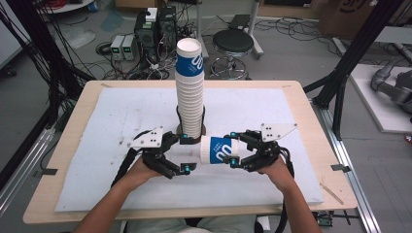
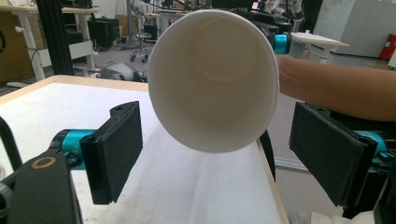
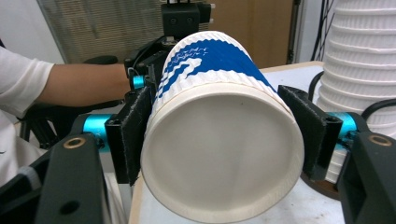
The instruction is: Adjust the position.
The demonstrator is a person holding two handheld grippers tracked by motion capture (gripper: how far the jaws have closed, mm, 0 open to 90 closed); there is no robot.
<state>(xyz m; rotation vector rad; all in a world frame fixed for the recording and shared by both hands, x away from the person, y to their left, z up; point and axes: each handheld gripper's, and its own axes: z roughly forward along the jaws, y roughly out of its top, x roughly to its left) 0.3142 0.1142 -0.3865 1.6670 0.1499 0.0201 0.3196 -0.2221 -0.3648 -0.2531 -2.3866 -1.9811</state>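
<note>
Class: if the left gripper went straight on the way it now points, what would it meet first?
Most likely the open mouth of the paper cup held sideways by the right gripper. The left gripper is open and its fingers would pass either side of the rim.

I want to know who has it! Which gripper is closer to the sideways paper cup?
The right gripper: its fingers squeeze the sideways paper cup on both sides. The left gripper is open at the cup's mouth, not touching it.
</note>
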